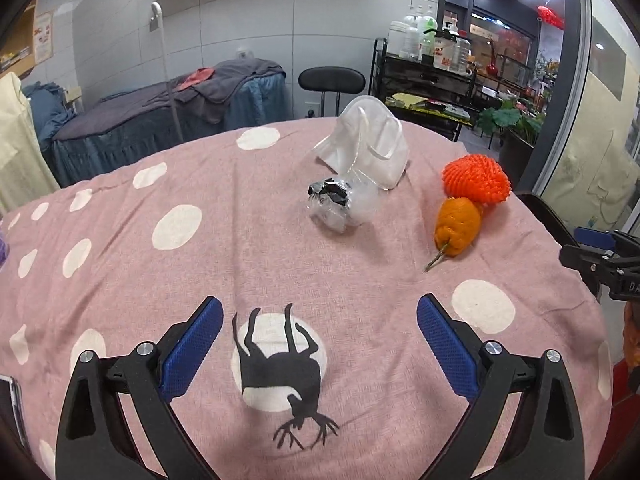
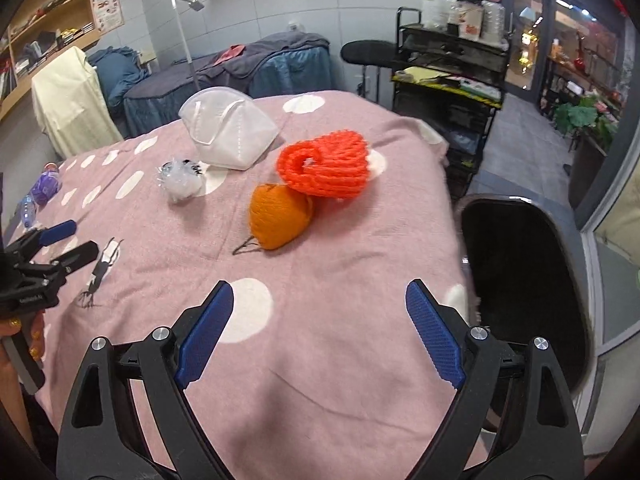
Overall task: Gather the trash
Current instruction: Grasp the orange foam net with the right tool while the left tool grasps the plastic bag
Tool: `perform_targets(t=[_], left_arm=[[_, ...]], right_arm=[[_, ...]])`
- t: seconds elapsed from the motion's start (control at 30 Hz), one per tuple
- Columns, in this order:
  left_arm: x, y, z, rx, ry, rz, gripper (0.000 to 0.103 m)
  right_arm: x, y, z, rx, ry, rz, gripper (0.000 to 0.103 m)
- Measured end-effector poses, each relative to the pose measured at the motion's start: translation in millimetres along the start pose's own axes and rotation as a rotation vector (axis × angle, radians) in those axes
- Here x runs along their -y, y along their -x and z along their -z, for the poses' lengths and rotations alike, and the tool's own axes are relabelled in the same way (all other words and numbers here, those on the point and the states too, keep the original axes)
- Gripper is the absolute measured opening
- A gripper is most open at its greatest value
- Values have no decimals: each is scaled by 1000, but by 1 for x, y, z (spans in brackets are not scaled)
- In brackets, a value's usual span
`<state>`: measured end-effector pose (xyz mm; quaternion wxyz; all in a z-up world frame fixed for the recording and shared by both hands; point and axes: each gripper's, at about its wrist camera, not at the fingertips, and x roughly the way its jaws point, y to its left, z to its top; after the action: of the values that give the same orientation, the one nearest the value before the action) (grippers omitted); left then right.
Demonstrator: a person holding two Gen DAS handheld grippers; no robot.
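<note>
On the pink spotted cloth [image 1: 224, 184] lie a white face mask [image 1: 368, 140] [image 2: 228, 132], a crumpled clear wrapper with black print [image 1: 334, 204] [image 2: 180, 178], an orange fruit with a stem [image 1: 456, 226] [image 2: 280, 216] and a red-orange foam net [image 1: 476, 180] [image 2: 324, 164]. My left gripper [image 1: 320, 312] hovers open over the deer print, well short of the wrapper. My right gripper [image 2: 320, 300] is open above bare cloth, nearer than the fruit. Nothing sits between either pair of fingers.
A black bin [image 2: 524, 280] stands off the cloth's right edge. Small plastic bottles [image 2: 40, 192] lie at the far left of the cloth. Behind are a blue-covered bed [image 1: 168, 120], a black stool [image 1: 332, 80] and a shelf cart [image 1: 424, 80] with bottles.
</note>
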<state>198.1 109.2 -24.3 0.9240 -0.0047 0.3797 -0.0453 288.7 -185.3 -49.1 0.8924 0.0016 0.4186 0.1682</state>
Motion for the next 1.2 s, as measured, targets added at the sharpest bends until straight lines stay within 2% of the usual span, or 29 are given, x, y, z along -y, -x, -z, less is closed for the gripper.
perform_targets(t=[0.13,0.33,0.5,0.57,0.6,0.63,0.67,0.73,0.87,1.2], left_arm=[[-3,-19,-15,-13,-2,17,92],[-4,-55,-49,-22,-6,13,92],[-1,-89,-68,-58,-2,25,92],[3,-97,-71,-64,-4,27,87],[4,-101,-72,-70,-5,40,76],[5,-104,-73,-80,0,52,62],[6,-106,-72,-86,9,58,58],[4,-103,-71,-63,42,67,55],[-1,-92,-67,-19,79,77,50],[9,-36,-44,44,83,83,49]], right_arm=[[-11,-19,-18,-2,26,27,87],[-6,-53,-58,-24,19,80,87],[-3,-83,-84,-57,-7,81,87],[-4,-95,-91,-68,-3,94,87],[-4,-100,-94,-76,-2,100,85],[-3,-106,-96,-87,-10,102,72],[-1,-111,-97,-101,-20,99,58],[3,-119,-97,-129,-45,67,45],[4,-114,-95,-111,-50,51,31],[13,-58,-68,-26,-97,-4,29]])
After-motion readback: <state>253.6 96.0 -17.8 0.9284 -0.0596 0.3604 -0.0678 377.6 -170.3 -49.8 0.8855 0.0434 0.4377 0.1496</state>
